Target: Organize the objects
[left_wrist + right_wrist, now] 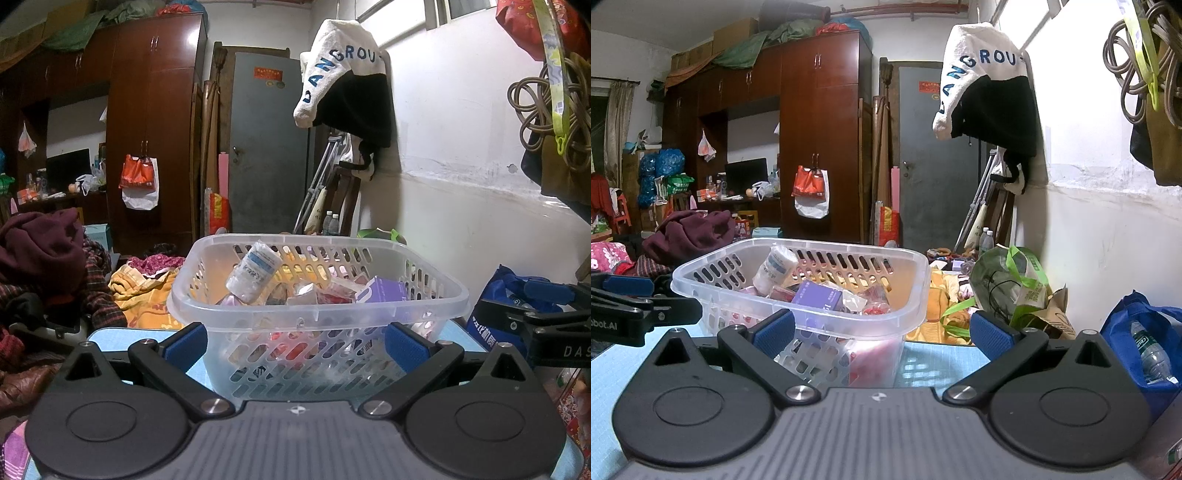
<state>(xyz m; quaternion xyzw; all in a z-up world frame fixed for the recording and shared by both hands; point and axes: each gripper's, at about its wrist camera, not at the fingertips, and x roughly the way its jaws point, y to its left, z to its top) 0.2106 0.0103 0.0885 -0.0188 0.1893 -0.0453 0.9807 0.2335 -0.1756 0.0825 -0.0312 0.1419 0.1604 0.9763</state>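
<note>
A clear plastic basket stands on the light blue mat, straight ahead of my left gripper. It holds a white bottle, a purple box and several small packets. The left gripper is open and empty, its blue pads on either side of the basket's near wall. In the right wrist view the basket sits left of centre with the bottle and purple box inside. My right gripper is open and empty by the basket's right corner.
A blue bag with a water bottle lies at the right of the mat. A green-strapped bag sits behind it by the white wall. Piled clothes lie at the left. A yellow cloth lies beyond the mat.
</note>
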